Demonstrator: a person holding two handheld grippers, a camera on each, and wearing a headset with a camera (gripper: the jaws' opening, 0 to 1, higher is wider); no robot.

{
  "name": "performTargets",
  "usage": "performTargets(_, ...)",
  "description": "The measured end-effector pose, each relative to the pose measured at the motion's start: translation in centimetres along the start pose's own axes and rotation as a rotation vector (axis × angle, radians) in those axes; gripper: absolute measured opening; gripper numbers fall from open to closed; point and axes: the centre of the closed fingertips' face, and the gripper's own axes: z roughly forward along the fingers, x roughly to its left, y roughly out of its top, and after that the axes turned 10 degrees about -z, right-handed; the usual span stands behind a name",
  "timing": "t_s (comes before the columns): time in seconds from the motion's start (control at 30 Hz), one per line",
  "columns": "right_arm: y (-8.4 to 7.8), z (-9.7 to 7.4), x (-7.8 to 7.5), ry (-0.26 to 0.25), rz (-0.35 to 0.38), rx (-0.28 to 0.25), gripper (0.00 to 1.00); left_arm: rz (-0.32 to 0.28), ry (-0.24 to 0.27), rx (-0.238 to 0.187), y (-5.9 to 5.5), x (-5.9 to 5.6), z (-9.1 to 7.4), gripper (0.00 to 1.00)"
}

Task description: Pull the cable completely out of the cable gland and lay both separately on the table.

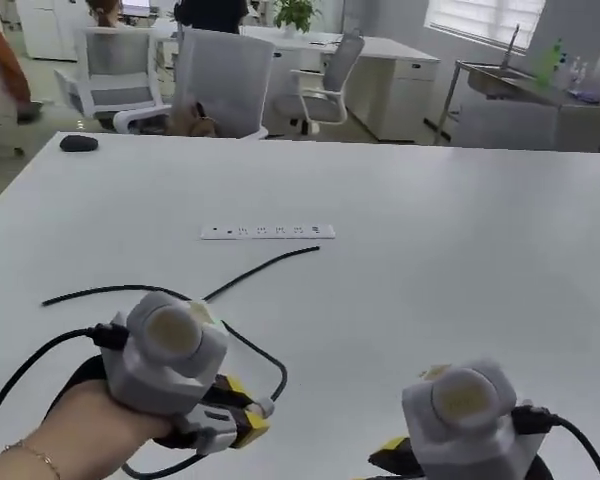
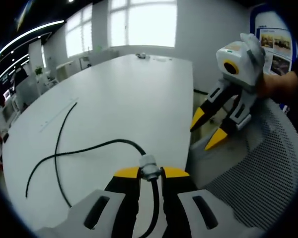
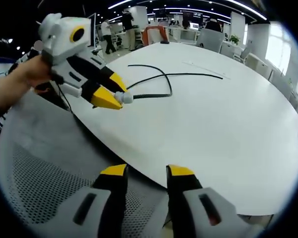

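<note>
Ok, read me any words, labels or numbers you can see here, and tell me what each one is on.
Nothing can be quoted; no text is legible.
Poster: printed lines and photos, too blurred to read.
Power strip: small dark marks along it, too small to read.

On the table (image 1: 460, 290) the cable (image 1: 261, 265) lies before the power strip (image 1: 268, 232).

Small pale-grey cable gland (image 2: 150, 167) sits low centre in the left gripper view, pinched between the left gripper (image 2: 150, 173)'s yellow tips. Thin black cable (image 2: 89, 148) is still threaded through it, looping leftward and crossing itself on the white table (image 2: 139, 89).
</note>
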Motion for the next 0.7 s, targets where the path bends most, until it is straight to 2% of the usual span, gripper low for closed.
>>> performTargets(0.07, 0.1, 0.0, 0.6, 0.038, 0.013, -0.003, 0.32, 0.002, 0.007, -0.019, 0.1, -0.2, -1.0, 0.17)
performTargets(0.13, 0.0, 0.0, 1.4, 0.09, -0.012, 0.007, 0.31, 0.039, 0.021, -0.027, -0.1, -0.3, -1.9, 0.17)
performTargets(0.23, 0.3, -0.2, 2.3, 0.141, -0.086, 0.033, 0.27, 0.107, 0.029, -0.013, -1.0, -0.6, -2.7, 0.17)
performTargets(0.3, 1.1, -0.4, 2.8, 0.181, -0.15, 0.04, 0.27, 0.137, 0.028, -0.006, -1.6, -0.9, -3.1, 0.17)
performTargets(0.37, 2.5, -0.5, 3.4, 0.229, -0.214, 0.012, 0.28, 0.177, 0.016, -0.007, -1.9, -1.2, -3.4, 0.17)
performTargets(0.4, 3.5, -0.6, 4.0, 0.273, -0.263, -0.004, 0.27, 0.163, 0.002, -0.012, -2.1, -1.5, -3.5, 0.17)
performTargets(0.47, 5.1, -0.3, 4.9, 0.327, -0.306, -0.038, 0.26, 0.156, -0.012, -0.011, -2.5, -1.6, -3.6, 0.17)
performTargets(0.57, 7.2, 0.8, 5.9, 0.367, -0.376, -0.086, 0.26, 0.193, -0.002, 0.013, -3.3, -1.5, -3.5, 0.17)
performTargets(0.67, 8.4, 2.4, 6.5, 0.384, -0.366, -0.117, 0.26, 0.214, 0.006, 0.014, -3.8, -1.5, -3.2, 0.18)
performTargets(0.7, 9.0, 3.0, 7.0, 0.408, -0.354, -0.15, 0.26, 0.215, 0.005, 0.007, -3.8, -1.5, -3.1, 0.17)
